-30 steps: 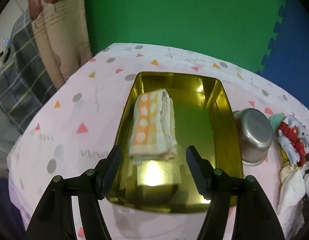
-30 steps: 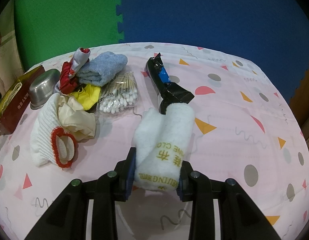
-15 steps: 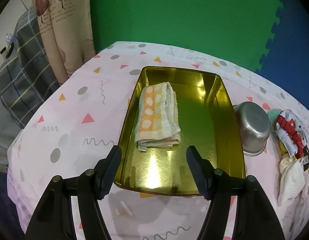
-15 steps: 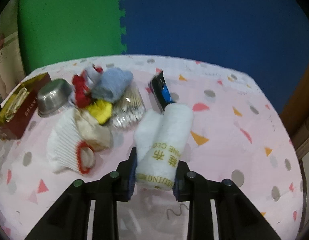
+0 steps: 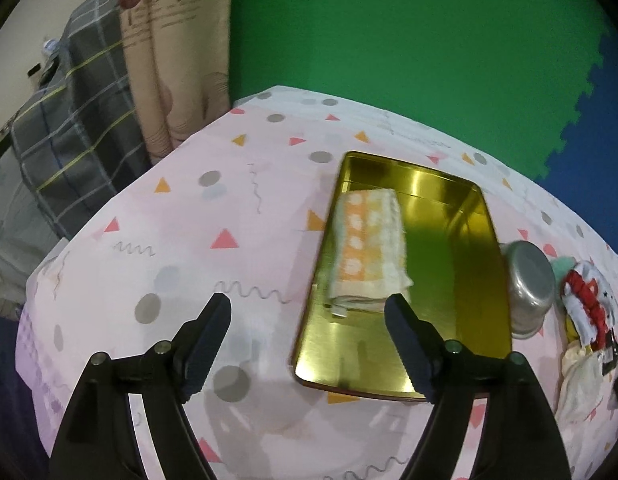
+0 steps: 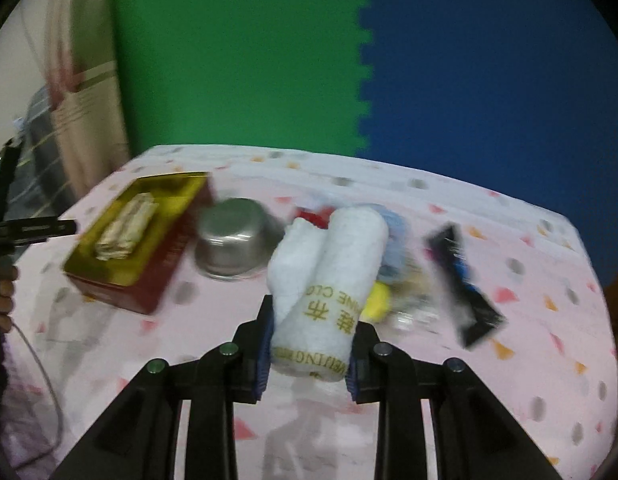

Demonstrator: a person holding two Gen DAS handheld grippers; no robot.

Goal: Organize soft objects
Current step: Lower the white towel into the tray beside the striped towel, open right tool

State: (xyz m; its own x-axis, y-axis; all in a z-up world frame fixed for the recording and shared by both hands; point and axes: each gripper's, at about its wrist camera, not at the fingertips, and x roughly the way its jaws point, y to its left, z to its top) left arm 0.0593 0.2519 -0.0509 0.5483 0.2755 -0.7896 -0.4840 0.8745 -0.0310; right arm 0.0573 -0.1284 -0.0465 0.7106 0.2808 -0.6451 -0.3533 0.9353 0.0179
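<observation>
Table: pink cloth (image 5: 229, 208) printed with triangles, dots and squiggles covers the whole work surface
Left gripper (image 5: 307, 338): jaws spread wide with nothing between them; it hangs above the cloth, its right fingertip (image 5: 401, 320) over the near left part of the tin
Tin (image 5: 485, 296): open rectangular box, gold inside, dark red outside as the right wrist view shows (image 6: 161, 264); it rests on the cloth, long side running away from the left camera
Orange towel (image 5: 367, 252): folded, orange and white with pale dots, lying flat inside the tin along its left wall; seen from the right wrist as a pale folded strip (image 6: 127, 226)
Steel bowl (image 5: 529, 292): upside down on the cloth, just beside the right wall of the tin; in the right wrist view (image 6: 233, 240) it sits between the tin and the held roll
Soft pile: red and white fabric (image 5: 589, 304) and cream fabric (image 5: 581, 376) lie right of the bowl; a yellow item (image 6: 379, 300) and a light blue cloth (image 6: 393, 240) show behind the roll, blurred
Right gripper (image 6: 309, 356): both pads pressed against the sides of the white towel roll
White towel roll (image 6: 329, 284): rolled white towel with gold lettering, clamped at its near end, far end pointing away; whether it is clear of the cloth cannot be told
Black packet (image 6: 465, 284): black with a blue patch, flat on the cloth right of the roll, apart from it; blurred
</observation>
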